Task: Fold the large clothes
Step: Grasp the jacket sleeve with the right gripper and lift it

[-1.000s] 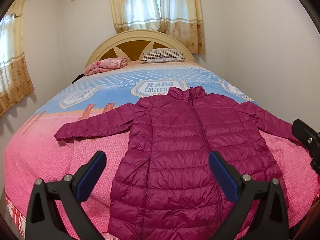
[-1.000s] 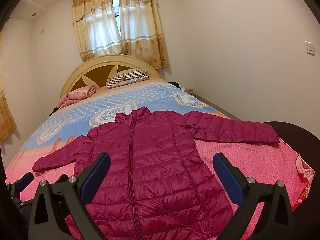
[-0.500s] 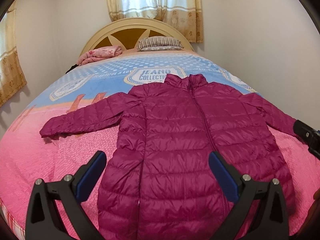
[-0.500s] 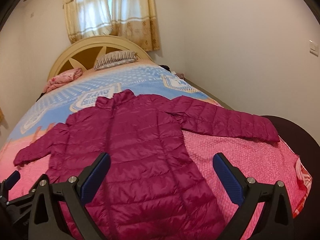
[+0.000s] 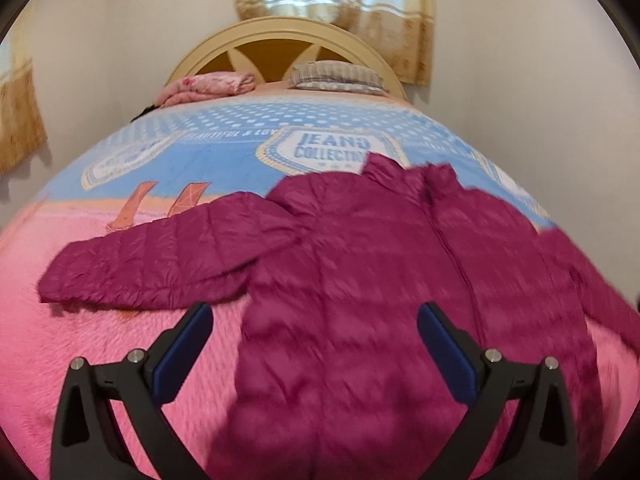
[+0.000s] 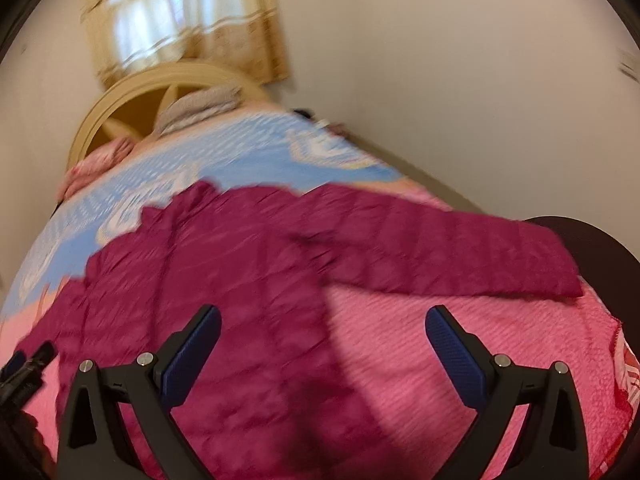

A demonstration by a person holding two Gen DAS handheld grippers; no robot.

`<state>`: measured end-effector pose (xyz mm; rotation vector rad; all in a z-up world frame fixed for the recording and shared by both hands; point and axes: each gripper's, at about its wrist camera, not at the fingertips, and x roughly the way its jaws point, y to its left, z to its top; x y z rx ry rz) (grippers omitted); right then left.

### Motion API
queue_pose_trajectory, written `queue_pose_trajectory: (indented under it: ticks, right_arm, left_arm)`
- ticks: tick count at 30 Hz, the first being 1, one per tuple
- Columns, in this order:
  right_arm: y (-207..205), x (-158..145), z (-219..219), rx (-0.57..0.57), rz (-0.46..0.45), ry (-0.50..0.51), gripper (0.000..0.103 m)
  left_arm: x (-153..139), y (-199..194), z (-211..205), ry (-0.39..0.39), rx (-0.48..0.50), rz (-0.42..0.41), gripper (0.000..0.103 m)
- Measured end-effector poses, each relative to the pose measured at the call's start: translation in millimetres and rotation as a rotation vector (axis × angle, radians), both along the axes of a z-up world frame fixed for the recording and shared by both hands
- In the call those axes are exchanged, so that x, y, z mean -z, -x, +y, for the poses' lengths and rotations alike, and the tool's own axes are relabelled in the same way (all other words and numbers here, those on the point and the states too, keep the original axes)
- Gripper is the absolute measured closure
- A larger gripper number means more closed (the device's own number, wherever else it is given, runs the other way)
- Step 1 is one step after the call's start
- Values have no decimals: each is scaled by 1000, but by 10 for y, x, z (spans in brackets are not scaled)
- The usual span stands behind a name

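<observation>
Magenta quilted fabric fills the foreground of both views: a puffer jacket point(image 5: 380, 280) is laid flat, front up, on the pink and blue bedspread point(image 5: 80, 360), collar toward the headboard point(image 5: 280, 36) and both sleeves spread outward. The left gripper point(image 5: 314, 344) is held above the jacket's lower body with its jaws spread wide and nothing between them; the left side seam is seen between the blue pads, and one sleeve point(image 5: 152, 268) lies just beyond the left finger. The right gripper point(image 6: 322, 348) is likewise held wide apart and empty, with the jacket's edge and bare bedspread framed between its fingers and the other sleeve point(image 6: 440, 252) stretched across ahead. A striped pillow point(image 5: 336, 78) and a folded pink blanket point(image 5: 208, 86) are seen by the headboard.
</observation>
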<state>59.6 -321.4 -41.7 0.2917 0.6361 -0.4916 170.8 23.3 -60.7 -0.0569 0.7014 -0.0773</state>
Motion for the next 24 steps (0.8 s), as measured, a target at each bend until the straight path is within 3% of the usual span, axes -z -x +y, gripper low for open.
queue_pose_trajectory:
  ticks: [5,7,12,18,20,24]
  right_arm:
    - [232,-18,-986,200,-37,-16,6]
    - [369,63,-1511,321,-35,-60,20]
    - [596,404,-2315,494,-8,-186,21]
    - [606,779,-2589,527,12,-322,21]
    - [518,849,-2524,501,58,-310,22]
    - [389,863,-2387,462,89,-220,51]
  left_arm:
    - [141,-381,237,6,-81,-3,0]
    - [210,-476,299,13,-94,4,0]
    - [449,-648,336,20,-100,49,0]
    - [674,-709,223,-37,-87,115,0]
    - [681,-729,234,-34,-86,122,0]
    - [710,-752,290,5,-84,142,0]
